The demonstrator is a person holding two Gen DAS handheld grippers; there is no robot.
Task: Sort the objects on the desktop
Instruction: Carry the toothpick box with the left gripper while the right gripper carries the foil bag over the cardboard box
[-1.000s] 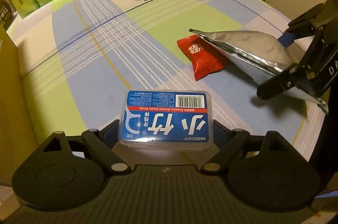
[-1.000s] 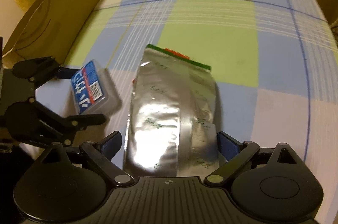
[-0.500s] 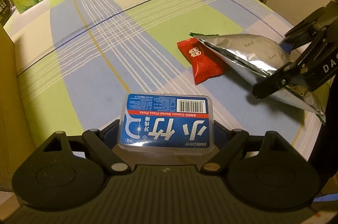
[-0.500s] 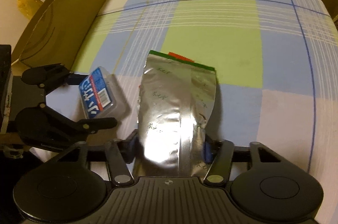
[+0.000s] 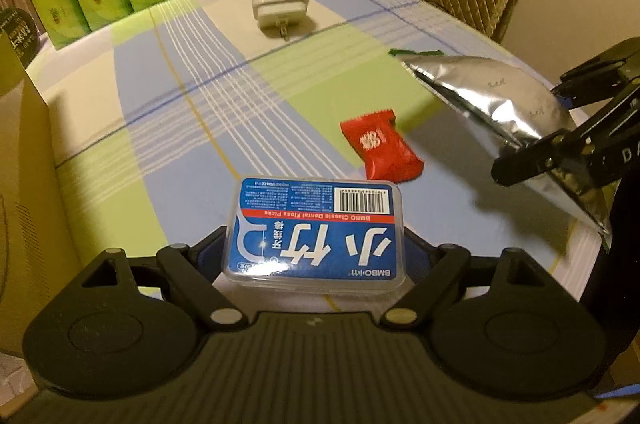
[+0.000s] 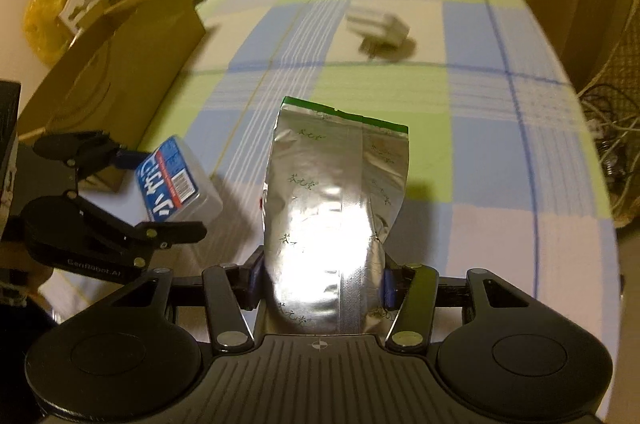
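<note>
Gripping floss box [image 5: 314, 230] w/ left fingers [image 5: 420, 252], right fingers [image 6: 390, 288] clamped on foil pouch [image 6: 336, 192], cardboard box [image 6: 116, 64] contents unclear

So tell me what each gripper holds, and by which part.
The left gripper holds the floss box by its two short sides. The right gripper holds the foil pouch across its near end.
</note>
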